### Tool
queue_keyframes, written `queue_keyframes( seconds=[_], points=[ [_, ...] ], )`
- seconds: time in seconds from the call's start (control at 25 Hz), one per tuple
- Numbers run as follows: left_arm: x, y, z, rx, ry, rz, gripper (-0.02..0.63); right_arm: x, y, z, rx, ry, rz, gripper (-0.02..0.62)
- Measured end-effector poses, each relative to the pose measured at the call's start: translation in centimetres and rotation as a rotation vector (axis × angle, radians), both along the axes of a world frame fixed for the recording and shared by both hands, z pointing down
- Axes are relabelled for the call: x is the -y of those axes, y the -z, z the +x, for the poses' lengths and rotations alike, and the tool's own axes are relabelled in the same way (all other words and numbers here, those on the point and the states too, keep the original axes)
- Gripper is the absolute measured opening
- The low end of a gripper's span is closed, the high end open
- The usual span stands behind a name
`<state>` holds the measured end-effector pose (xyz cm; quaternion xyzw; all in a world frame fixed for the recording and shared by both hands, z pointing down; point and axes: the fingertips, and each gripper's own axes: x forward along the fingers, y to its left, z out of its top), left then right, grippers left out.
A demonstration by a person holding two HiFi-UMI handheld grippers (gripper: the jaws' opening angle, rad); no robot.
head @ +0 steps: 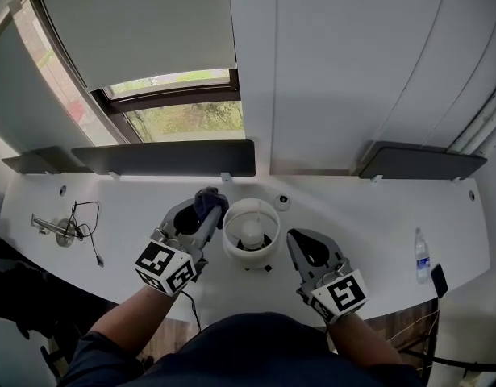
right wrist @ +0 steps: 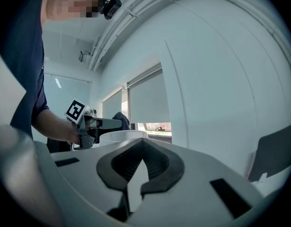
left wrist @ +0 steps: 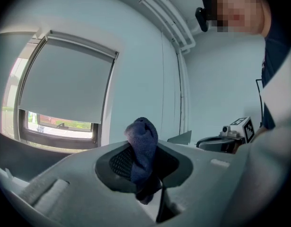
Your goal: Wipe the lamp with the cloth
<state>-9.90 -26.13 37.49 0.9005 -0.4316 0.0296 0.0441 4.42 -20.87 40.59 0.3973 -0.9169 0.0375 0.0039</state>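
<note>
Well apart from lamp (head: 251, 230): bottle (head: 423, 256), cable (head: 90, 230).

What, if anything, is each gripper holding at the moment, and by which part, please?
The left gripper pinches the blue cloth by its bunched middle; the right gripper holds nothing.

Centre: the lamp (head: 251, 230) stands between the left tongs (head: 209, 208) and the right tongs (head: 300, 240) and blocks a straight pass across.
Right side: bare desk (head: 377, 224) out to a bottle (head: 422, 256) near the edge.
Left side: open desk, with a cable (head: 88, 228) well apart.
</note>
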Motion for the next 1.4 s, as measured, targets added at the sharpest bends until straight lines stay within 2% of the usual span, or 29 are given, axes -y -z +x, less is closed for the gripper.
queue_keyframes(
  seconds=[0.24,0.64,1.0,1.4],
  points=[
    [-2.8,0.3,-0.9,-0.038,0.022,-0.007,0.086,-2.1,-0.1,-0.4,-0.012,0.026,-0.01,0.011],
    [-8.4,-1.3,-0.1,-0.073,0.018,-0.049,0.086,-6.0,-0.6,-2.2,-0.015,0.09,-0.047,0.011],
    [-12.7,-2.6,1.2,-0.088,0.01,-0.074,0.086,-9.0,0.1,-4.1,-0.014,0.173,-0.024,0.011],
    [-15.5,-1.6,2.8,-0.092,-0.031,-0.068,0.086,-10.6,0.9,-4.6,-0.013,0.209,0.003,0.011]
  ],
)
